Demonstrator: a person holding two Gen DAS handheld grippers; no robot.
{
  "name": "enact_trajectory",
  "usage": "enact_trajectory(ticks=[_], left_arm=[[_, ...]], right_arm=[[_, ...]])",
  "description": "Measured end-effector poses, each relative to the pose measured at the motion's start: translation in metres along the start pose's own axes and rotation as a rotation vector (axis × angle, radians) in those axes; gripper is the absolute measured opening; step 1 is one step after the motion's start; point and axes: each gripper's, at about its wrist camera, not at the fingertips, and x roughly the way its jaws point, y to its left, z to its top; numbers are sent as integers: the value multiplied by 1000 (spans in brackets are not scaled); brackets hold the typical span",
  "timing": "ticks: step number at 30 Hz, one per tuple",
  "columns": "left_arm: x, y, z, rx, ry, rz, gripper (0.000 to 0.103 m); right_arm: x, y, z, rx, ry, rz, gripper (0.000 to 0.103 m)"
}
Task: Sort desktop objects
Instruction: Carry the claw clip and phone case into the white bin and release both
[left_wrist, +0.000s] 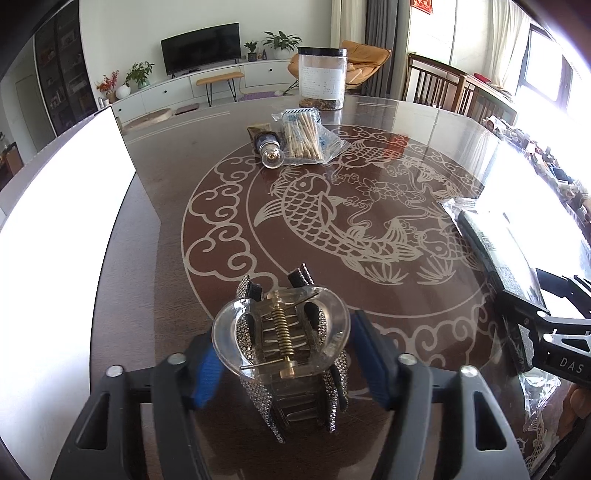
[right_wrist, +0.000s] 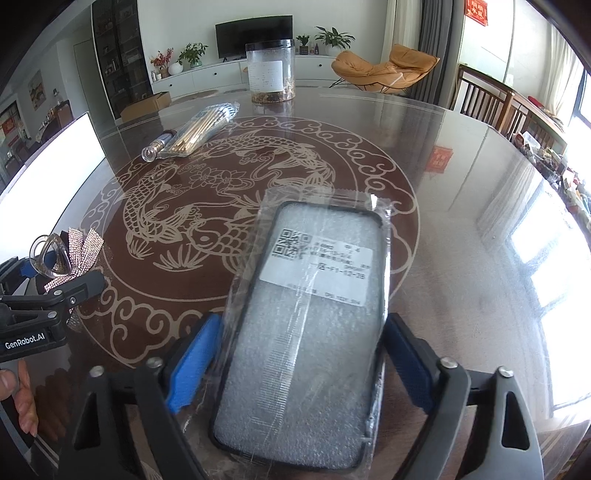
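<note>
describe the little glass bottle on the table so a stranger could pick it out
On the fish-patterned table, look at the far side before the tall clear jar. The glass bottle lies on its side, touching a bag of wooden sticks; it alone has a round clear base.

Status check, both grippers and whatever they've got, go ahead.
Left gripper shut on hair claw clip. Right gripper shut on bagged phone case. Bottle, stick packet, jar far across table, nothing blocking.
</note>
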Motion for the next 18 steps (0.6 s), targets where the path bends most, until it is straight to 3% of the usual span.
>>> enact_trajectory(ticks=[4, 8, 13, 15, 18], left_arm=[[-11, 3, -2, -52, 9, -81, 55], [-46, 7, -4, -82, -46, -128, 55], [-112, 34, 3, -136, -144, -195, 55], [-145, 60, 4, -165, -195, -190, 55], [-185, 108, -2, -205, -248, -99, 55]], right_arm=[[-11, -15, 1, 89, 18, 70, 77], [-38, -23, 3, 176, -20, 160, 77], [-69, -1, 25, 196, -82, 252, 77], [-82, 20, 39, 178, -111, 305, 77], [-98, 72, 66, 113, -137, 407, 77]])
